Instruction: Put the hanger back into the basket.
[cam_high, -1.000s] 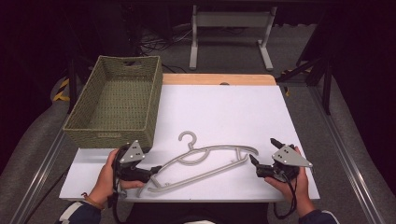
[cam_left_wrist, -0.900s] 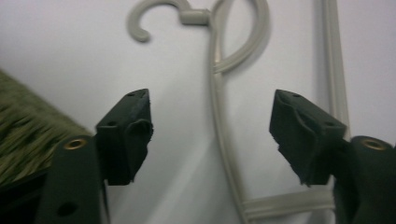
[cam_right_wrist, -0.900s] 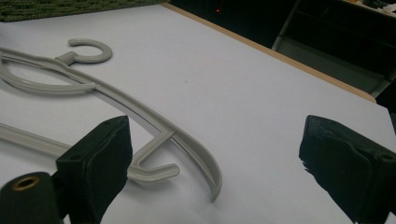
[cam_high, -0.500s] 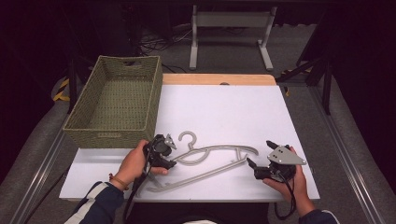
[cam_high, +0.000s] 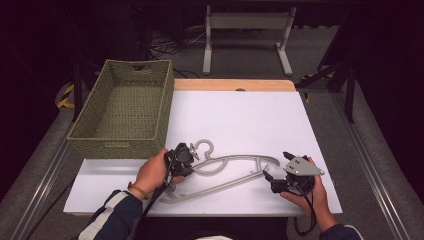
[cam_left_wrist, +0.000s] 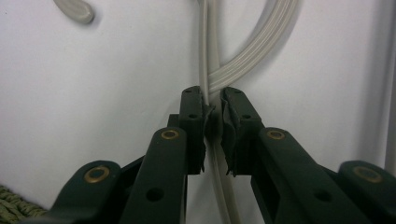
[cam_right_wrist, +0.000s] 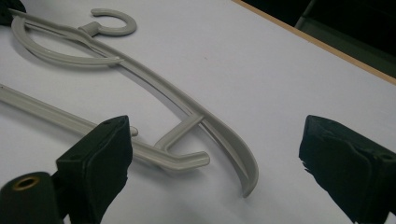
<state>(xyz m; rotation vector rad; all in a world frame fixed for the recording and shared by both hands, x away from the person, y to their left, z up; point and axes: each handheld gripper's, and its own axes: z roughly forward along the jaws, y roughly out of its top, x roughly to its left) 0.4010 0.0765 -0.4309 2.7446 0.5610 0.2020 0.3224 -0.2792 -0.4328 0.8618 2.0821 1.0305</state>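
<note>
1. The white table (cam_high: 235, 120) bore no readable writing, and nothing on it carried a legible brand or label.
2. A woven green basket (cam_high: 125, 107) stood on the table's left part, just beside and behind the hanger's hook end; a small tag on its front wall was too blurred to read.
3. A grey plastic hanger (cam_high: 227, 172) lay flat on the table near its front edge, hook toward the basket.
4. The left gripper (cam_high: 182, 159) sat at the hanger's hook end, near the basket's front corner; in the left gripper view its jaws were clenched on a thin bar of the hanger (cam_left_wrist: 210, 79).
5. The right gripper (cam_high: 272, 181) rested at the hanger's far end, well apart from the basket; in the right gripper view its jaws stood wide apart, the hanger's tip (cam_right_wrist: 245, 179) lying between them untouched.
</note>
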